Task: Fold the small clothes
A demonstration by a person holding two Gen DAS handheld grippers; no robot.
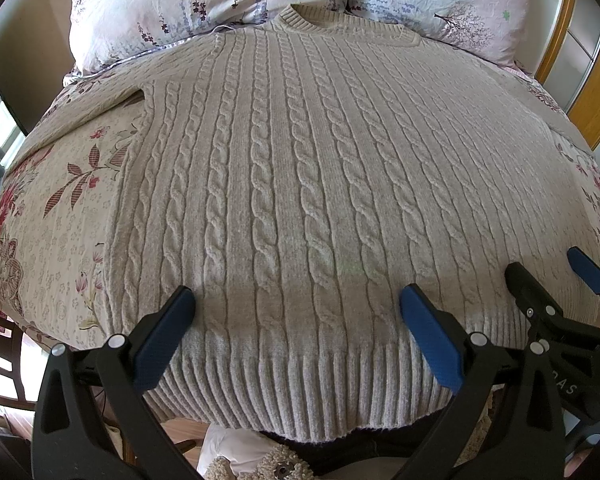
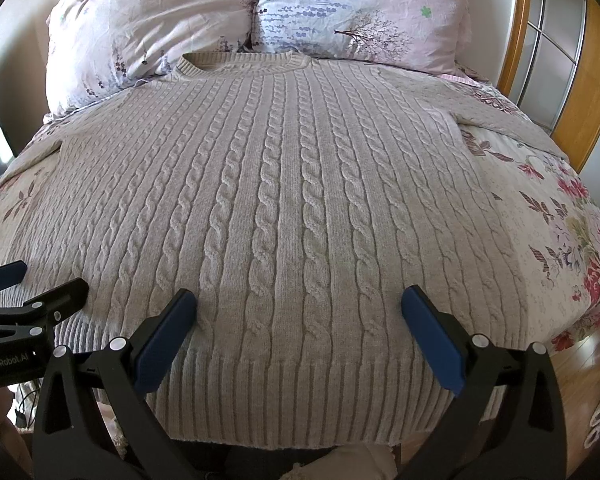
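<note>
Both grippers hovered with jaws spread wide over the ribbed hem at the bottom of each frame: the left gripper (image 1: 297,300) gripped nothing, and the right gripper (image 2: 299,300) likewise held nothing. A beige cable-knit sweater (image 1: 300,184) lay flat and face up across the middle of the frame on the floral bedspread (image 1: 60,220), its collar toward the two pillows (image 2: 152,28) along the top edge. In the left wrist view, the right gripper showed at the lower right, just above the hem.
</note>
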